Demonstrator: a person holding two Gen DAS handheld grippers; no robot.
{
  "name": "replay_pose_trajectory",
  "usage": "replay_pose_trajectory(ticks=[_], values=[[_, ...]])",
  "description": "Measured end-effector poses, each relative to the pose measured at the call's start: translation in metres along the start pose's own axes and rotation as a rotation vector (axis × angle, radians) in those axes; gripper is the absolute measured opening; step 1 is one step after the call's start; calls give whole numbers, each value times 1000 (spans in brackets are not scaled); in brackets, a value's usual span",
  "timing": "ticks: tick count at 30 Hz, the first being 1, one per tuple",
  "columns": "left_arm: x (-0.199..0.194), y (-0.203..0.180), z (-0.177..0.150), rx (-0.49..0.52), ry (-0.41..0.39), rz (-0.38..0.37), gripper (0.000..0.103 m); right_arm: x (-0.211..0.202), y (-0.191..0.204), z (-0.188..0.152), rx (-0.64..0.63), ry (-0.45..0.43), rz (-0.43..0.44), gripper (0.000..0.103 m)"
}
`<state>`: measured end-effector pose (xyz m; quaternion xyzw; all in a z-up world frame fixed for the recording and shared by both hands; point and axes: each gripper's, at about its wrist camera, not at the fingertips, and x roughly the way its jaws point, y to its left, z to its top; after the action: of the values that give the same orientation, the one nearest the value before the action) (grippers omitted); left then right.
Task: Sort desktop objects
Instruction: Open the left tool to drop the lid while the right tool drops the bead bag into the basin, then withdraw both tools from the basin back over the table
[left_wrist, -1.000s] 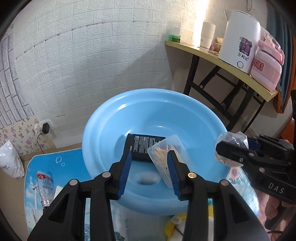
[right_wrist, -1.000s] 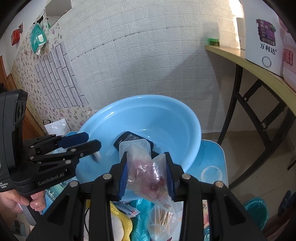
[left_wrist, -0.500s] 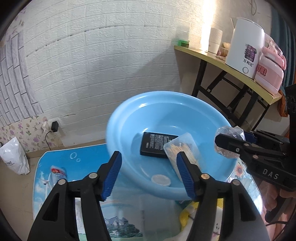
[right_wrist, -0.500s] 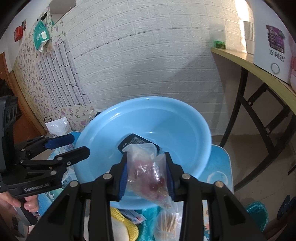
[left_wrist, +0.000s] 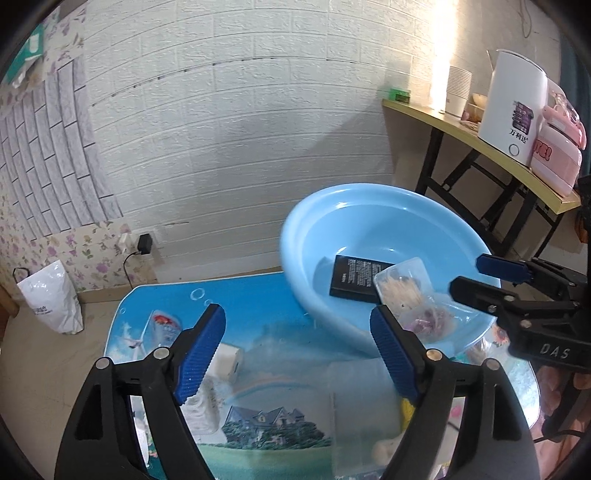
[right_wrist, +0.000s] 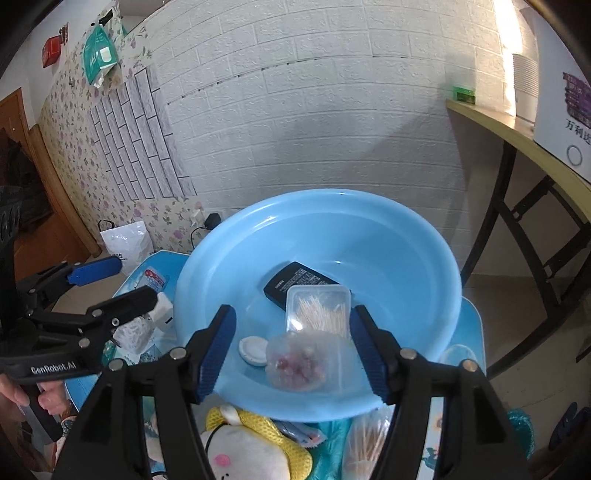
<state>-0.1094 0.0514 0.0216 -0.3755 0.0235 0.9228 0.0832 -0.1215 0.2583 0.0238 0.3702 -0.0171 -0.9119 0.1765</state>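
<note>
A white kettle and pink cooker stand on the yellow side table; a white bag leans by the wall

Black gripper frames, ribbed blue pads, silver screws.

A lived-in home: floral wallpaper left of the gripper, white brick wall ahead, kettle on a side table to the right.
</note>
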Motion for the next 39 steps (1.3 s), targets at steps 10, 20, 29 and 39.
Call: replay_pose_trajectory(ticks=[10,20,29,39], values=[[-14,6,-16,-16,10,28,82,-22,-9,-14,39,-10,-28,64],[-28,20,-37,-49,21,62,86,-40,-14,-36,75,-4,-43,64],[-35,34,-48,-84,24,83,86,-49,-21,-49,108,6,-68,64],[-39,43,-57,-98,26,90,86,-50,-14,-60,97,27,-79,64]])
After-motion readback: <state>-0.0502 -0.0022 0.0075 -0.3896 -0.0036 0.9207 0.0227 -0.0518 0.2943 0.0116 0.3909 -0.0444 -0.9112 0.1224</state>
